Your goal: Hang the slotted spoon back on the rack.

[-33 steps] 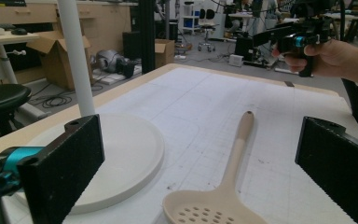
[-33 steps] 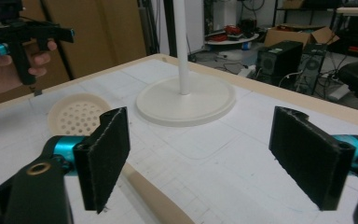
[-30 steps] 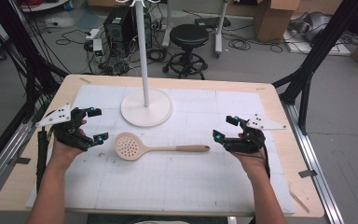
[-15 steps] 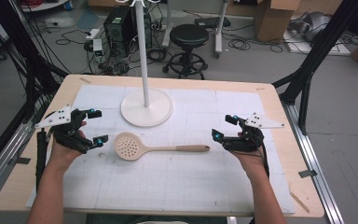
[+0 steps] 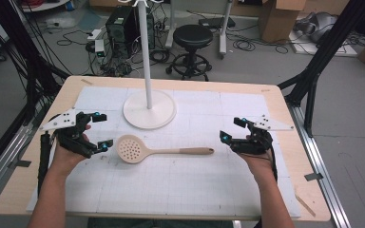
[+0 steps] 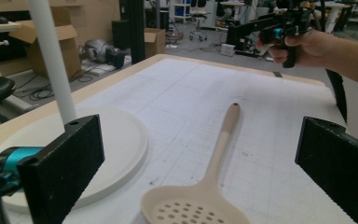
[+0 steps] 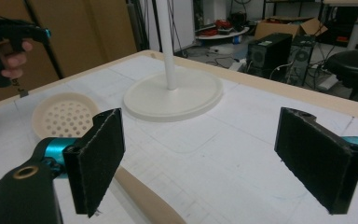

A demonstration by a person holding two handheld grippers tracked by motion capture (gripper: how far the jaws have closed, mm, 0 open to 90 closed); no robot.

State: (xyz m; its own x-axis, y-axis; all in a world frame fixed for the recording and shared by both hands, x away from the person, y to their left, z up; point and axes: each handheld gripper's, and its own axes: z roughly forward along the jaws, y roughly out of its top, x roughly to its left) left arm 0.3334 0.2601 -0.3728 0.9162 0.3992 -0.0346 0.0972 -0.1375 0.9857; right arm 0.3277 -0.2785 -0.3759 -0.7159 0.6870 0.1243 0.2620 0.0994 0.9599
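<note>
A beige slotted spoon (image 5: pixel 159 150) lies flat on the white gridded mat, its perforated bowl to the left and its handle pointing right. My left gripper (image 5: pixel 100 129) is open just left of the bowl, which appears between its jaws as the spoon (image 6: pixel 200 186) in the left gripper view. My right gripper (image 5: pixel 232 129) is open just right of the handle's tip. In the right gripper view the spoon's bowl (image 7: pixel 60 116) lies beyond the left jaw, and the handle runs under it. Neither gripper touches the spoon.
A white stand with a round base (image 5: pixel 149 109) and a thin upright pole (image 5: pixel 145 52) sits behind the spoon at the table's middle back. The mat (image 5: pixel 180 185) is bare in front. A stool, cables and boxes are on the floor beyond the table.
Both grippers have edged slightly inward toward the spoon. The spoon and the stand have not moved.
</note>
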